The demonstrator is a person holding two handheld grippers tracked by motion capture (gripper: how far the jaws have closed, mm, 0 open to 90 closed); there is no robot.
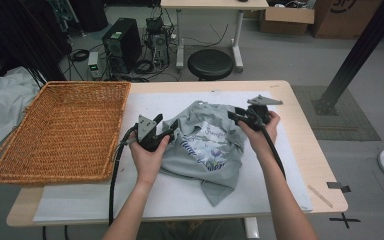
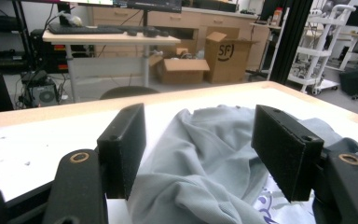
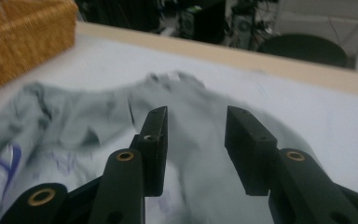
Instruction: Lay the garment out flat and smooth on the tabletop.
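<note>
I had the shirt [image 1: 205, 145] still crumpled in a heap on the white mat [image 1: 130, 197], directly between my two tools; no neat fold visible, so I'd judge the job barely started. The basket [image 1: 60, 130] sat well off to the outer side of the left gripper [image 1: 172, 131] and looked empty from the high view, so if the shirt was meant to end up there, that step was not done. The left gripper's jaws stood apart with a ridge of grey cloth rising between them in its own view [image 2: 196, 158]; the pads weren't pressing on it as far as I could see, so released, not gripping. The right gripper [image 1: 231, 116] sat at the shirt's far edge; in its own view [image 3: 196, 149] the jaws were parted over the fabric with nothing pinched, so released too. That frame was motion-blurred, so contact was hard to call. Left to do, in my judgement: get a proper hold on an edge, spread it flat, fold, move it. Writing: the shirt had a purple floral print with script lettering, too small to read. A box [image 2: 228, 56] beyond the left gripper's jaws bore "SF".
</note>
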